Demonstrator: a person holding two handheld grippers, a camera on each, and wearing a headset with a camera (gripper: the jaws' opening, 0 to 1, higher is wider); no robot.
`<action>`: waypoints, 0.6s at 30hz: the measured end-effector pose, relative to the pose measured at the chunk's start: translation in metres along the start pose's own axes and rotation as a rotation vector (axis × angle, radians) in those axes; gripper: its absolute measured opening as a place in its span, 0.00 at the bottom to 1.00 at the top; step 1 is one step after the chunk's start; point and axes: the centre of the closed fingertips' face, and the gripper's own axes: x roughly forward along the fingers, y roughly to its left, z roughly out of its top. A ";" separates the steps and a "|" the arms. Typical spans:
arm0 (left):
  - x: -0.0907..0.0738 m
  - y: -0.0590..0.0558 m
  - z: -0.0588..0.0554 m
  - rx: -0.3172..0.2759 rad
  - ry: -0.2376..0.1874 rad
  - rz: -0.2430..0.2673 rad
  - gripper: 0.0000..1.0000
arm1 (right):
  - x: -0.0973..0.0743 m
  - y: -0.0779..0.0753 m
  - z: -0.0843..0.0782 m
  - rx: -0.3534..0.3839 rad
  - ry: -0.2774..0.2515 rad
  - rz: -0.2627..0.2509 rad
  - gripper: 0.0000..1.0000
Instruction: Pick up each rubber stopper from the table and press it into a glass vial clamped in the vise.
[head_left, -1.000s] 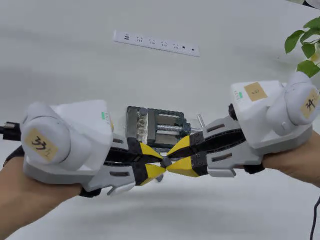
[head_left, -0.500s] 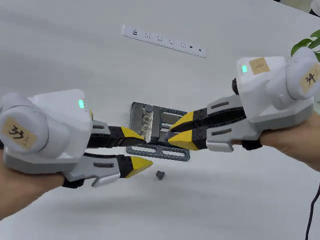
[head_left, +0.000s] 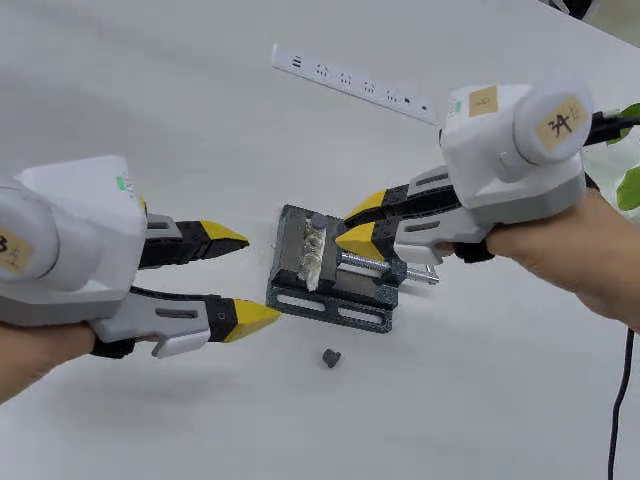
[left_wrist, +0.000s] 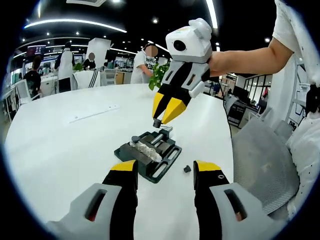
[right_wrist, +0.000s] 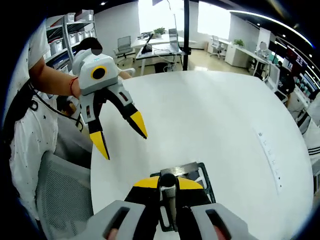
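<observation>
The right gripper (head_left: 343, 228), closed narrow on a dark held stopper (right_wrist: 167, 180), hovers over the vise (head_left: 320, 305). The glass vials (head_left: 313, 255) lie just to its left. The left gripper (head_left: 240, 275) gapes wide and is nearer the loose stopper (head_left: 331, 357) on the worktop (head_left: 150, 100).

The left gripper (head_left: 260, 276) sat at the frame's left, jaws spread wide. The right gripper (head_left: 345, 228), reaching in from upper right, pinched a rubber stopper (right_wrist: 167, 180) between its jaws.
</observation>
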 end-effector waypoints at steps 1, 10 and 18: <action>0.000 0.002 -0.001 -0.008 0.000 0.002 0.43 | 0.003 -0.003 -0.001 -0.003 0.015 -0.003 0.06; 0.001 0.014 -0.005 -0.008 -0.040 0.016 0.59 | 0.023 -0.017 -0.007 -0.009 0.096 -0.010 0.07; 0.005 0.015 -0.012 0.003 -0.037 -0.001 0.66 | 0.041 -0.020 -0.017 -0.052 0.173 -0.013 0.07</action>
